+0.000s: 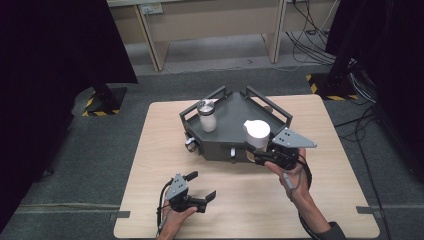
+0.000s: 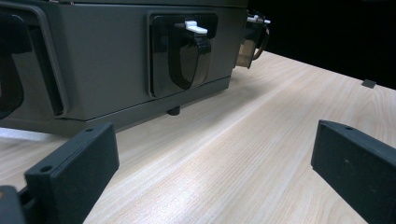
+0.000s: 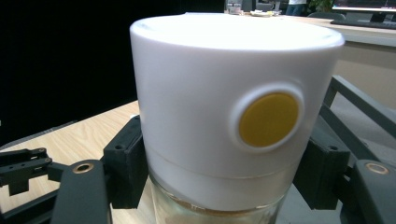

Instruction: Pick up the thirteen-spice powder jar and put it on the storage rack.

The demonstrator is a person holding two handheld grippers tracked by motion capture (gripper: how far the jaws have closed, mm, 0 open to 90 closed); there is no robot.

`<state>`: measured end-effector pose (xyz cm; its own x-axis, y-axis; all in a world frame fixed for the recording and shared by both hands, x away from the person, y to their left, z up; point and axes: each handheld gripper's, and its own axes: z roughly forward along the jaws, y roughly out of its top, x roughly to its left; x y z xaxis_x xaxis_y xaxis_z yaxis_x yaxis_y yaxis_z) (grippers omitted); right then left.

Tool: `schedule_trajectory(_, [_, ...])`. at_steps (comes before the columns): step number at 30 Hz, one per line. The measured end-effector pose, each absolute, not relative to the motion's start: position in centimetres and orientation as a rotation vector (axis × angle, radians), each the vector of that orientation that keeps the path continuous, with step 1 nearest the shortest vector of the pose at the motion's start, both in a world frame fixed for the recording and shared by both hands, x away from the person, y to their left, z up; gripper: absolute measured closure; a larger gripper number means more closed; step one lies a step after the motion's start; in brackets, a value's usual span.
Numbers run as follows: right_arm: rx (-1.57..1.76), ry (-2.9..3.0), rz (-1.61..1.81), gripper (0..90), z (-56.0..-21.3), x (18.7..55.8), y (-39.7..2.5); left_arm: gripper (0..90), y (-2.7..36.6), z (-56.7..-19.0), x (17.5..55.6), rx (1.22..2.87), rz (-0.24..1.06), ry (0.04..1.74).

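High view, white-lidded jar (image 1: 257, 134) upright, lid up, right gripper (image 1: 261, 156) clamping it

Jar (image 3: 233, 116) is showing a white lid with a round yellow button (image 3: 268, 120) over clear glass; a second jar (image 1: 206, 116) is showing a silver cap on a white body. Tray (image 1: 235, 117) is reading dark grey, sitting on a pale wood-grain table (image 1: 240, 200). Both grippers' jaws are appearing matte black, and floor feet (image 1: 102, 107) are wearing yellow-black hazard stripes.
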<state>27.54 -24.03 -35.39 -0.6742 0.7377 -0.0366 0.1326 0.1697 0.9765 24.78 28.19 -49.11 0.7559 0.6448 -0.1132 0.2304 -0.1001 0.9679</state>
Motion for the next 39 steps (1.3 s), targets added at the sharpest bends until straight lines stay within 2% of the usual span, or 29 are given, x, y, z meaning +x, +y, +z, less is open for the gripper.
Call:
schedule_trajectory(18, [0.833,1.923,1.496,30.7,-33.8,29.9,-22.4,0.3,28.2,-49.1,24.8,1.674,0.398,0.705])
schedule_trajectory(39, [0.881,1.887,1.475,30.7,-33.8,32.9,-20.7,0.3,28.3,-49.1,24.9,1.675,0.395,0.702])
